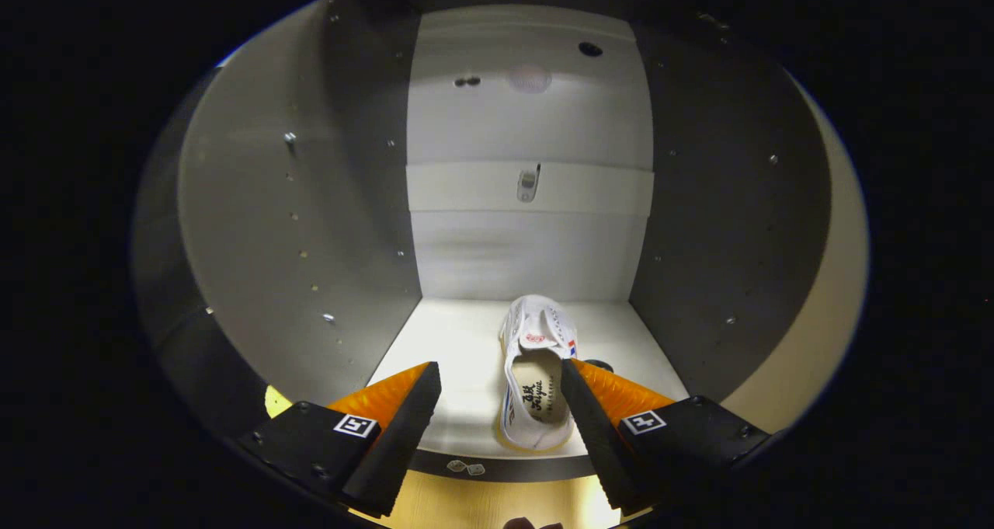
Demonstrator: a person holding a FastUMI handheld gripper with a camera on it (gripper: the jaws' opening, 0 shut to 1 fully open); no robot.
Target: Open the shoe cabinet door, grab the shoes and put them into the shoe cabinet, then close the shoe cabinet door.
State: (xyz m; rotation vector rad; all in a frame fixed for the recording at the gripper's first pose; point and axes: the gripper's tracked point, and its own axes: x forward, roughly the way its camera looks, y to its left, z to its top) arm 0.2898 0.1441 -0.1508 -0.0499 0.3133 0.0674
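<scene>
the gripper (501,381) looks straight into the open shoe cabinet (311,226). its two fingers are spread wide w/ nothing held between them. the left finger hangs over the cabinet floor (458,342), apart from the shoe. the right finger's inner edge sits right by the shoe's right side; can't tell if it touches or is just in front of it.

one white shoe (536,374) lies on the cabinet floor, between the fingers but closer to the right one. its toe points to the back wall (528,249) and its heel is near the front edge of the floor. the inside of the shoe shows, w/ dark print on the insole too small to make out. there's a red mark on the tongue and a bit of red and blue on the side. part of the right side of the shoe is hidden by the right finger.

a small dark thing (599,365) peeks out just past the right fingertip, mostly hidden, can't tell what it is.

a pale strip (466,186) crosses the back wall w/ a small metal part (528,183) in the middle. higher up there's a dark round hole (590,49). both side walls are dim w/ rows of tiny dots. the cabinet door can't be made out.
</scene>
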